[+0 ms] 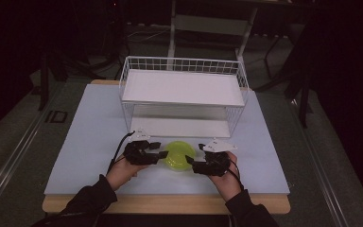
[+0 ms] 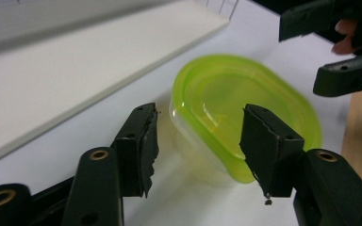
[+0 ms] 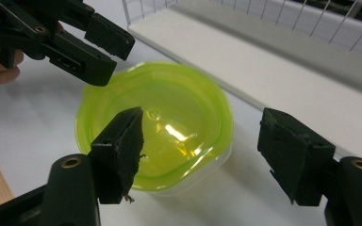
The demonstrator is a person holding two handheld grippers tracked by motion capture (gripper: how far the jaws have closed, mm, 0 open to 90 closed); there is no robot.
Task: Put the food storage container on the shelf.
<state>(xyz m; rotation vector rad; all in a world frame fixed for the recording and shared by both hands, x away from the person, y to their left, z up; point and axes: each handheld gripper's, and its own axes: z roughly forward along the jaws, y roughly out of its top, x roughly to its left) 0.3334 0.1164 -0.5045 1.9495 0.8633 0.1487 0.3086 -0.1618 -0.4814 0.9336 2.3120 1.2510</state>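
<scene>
While the lime-green lidded container (image 1: pixel 179 155) sits on the near tabletop (image 1: pixel 90 142) before the wire shelf rack (image 1: pixel 184 90), the left tool (image 1: pixel 159 150) and right tool (image 1: pixel 194 161), both released, flank it, likely needing to clamp its rim next.

Dark room; grey floor (image 1: pixel 14 156); white wire shelf rack (image 1: pixel 184 92) on pale blue table (image 1: pixel 90 142).

The high view is dim with dark edges; the gripper views are brighter, softly blurred, with glare on the green lid (image 3: pixel 169 129).
</scene>
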